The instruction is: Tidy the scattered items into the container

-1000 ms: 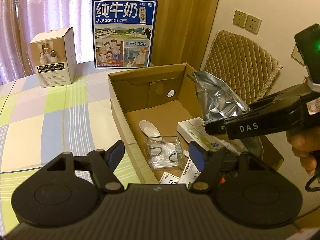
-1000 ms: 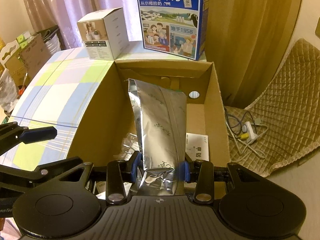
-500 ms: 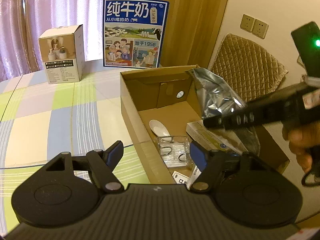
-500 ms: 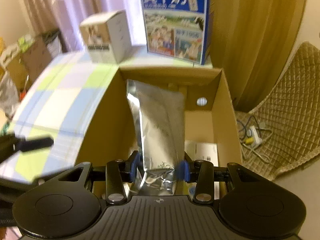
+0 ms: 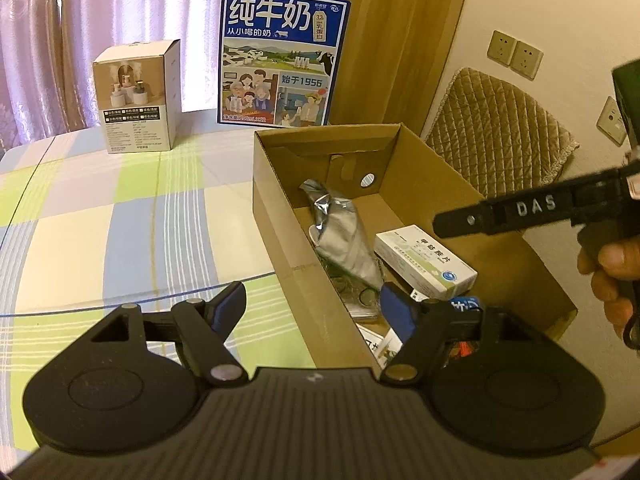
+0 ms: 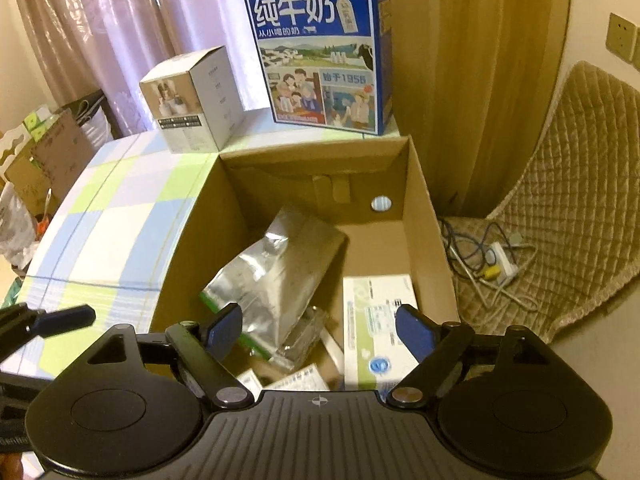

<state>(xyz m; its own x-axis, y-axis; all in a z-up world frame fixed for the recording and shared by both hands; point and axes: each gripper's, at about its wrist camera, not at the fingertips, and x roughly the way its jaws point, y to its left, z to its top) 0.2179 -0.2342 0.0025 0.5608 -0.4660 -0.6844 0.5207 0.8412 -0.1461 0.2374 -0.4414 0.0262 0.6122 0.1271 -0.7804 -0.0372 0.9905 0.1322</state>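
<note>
The open cardboard box (image 5: 280, 220) stands at the table's right edge. Inside it a silver foil pouch (image 5: 344, 236) (image 6: 280, 276) lies tilted on other items, beside a white-and-green medicine box (image 5: 424, 256) (image 6: 376, 320). My right gripper (image 6: 319, 310) hovers over the box's near end. Its jaws are opening, and the pouch lies loose below them, not pressed. In the left wrist view a hand holds that gripper's finger (image 5: 520, 212) above the box. My left gripper (image 5: 313, 290) is open, its jaws opening a little wider. It straddles the box's near left wall with nothing held.
A blue milk carton case (image 5: 280, 60) and a small white box (image 5: 136, 96) stand behind the box on the checked tablecloth (image 5: 120, 220). A quilted chair (image 5: 496, 132) with cables (image 6: 492, 264) on its seat sits to the right. Small packets (image 6: 304, 376) fill the box's near end.
The right gripper's jaws spread apart and let go of the silver pouch, which fell from upright to lying in the box. The left gripper stayed in place.
</note>
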